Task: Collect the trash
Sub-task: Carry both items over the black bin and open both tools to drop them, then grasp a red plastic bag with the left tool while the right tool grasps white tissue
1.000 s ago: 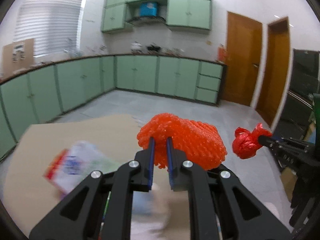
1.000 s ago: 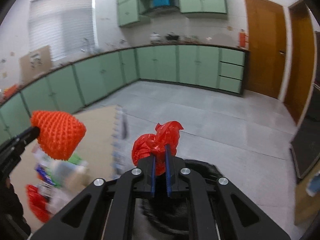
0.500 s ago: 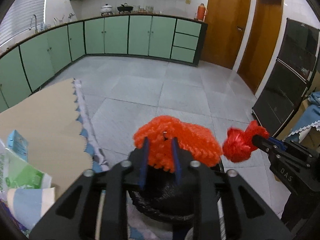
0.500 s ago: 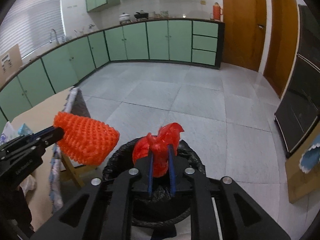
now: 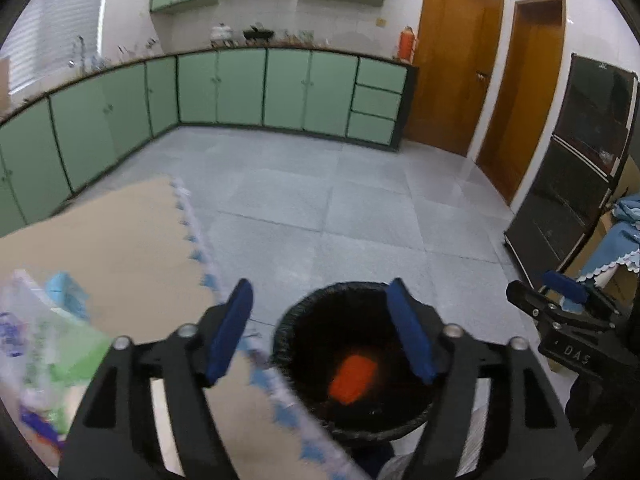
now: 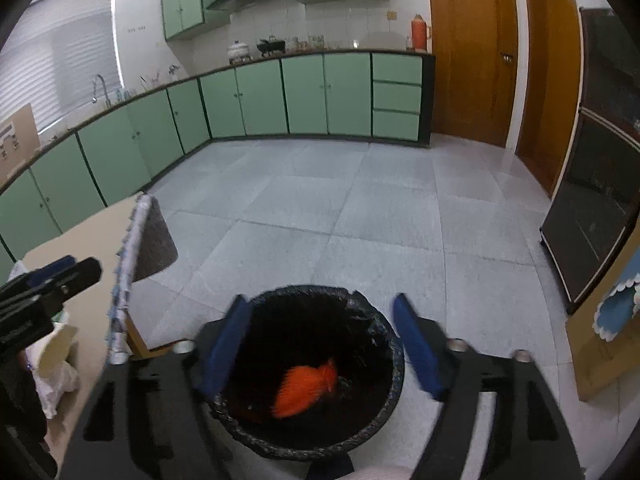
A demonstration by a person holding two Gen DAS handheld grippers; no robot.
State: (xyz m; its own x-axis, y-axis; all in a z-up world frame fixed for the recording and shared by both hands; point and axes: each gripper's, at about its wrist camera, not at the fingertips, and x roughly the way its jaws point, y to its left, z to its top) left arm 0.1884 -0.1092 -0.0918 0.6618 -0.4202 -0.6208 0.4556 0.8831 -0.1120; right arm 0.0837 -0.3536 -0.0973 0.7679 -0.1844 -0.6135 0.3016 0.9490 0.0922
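- two black two-finger grippers, left gripper [image 5: 322, 330] and right gripper [image 6: 326, 346], jaws opening wide, nothing between them.
- below both, orange foam-net trash [image 6: 306, 390] lies inside the black-lined round bin [image 6: 390, 376].
- beyond, pale green kitchen cabinets [image 6: 304, 96].

Floor [image 6: 360, 216]: pale grey square tiles, filling the centre of both views. Standing on it, bottom centre of frame: black-lined trash bin [image 6: 384, 412].

Table [image 5: 108, 240]: tan top, lower left of the left wrist view, left edge of the right wrist view. Scalloped blue-and-white cloth trim [image 5: 200, 252] runs along its right edge. Lying on it, far lower left: blurred heap of wrappers and packets [image 5: 44, 340], green, blue and white; single items cannot be told apart. The right wrist view shows crumpled white paper [image 6: 56, 380] there.
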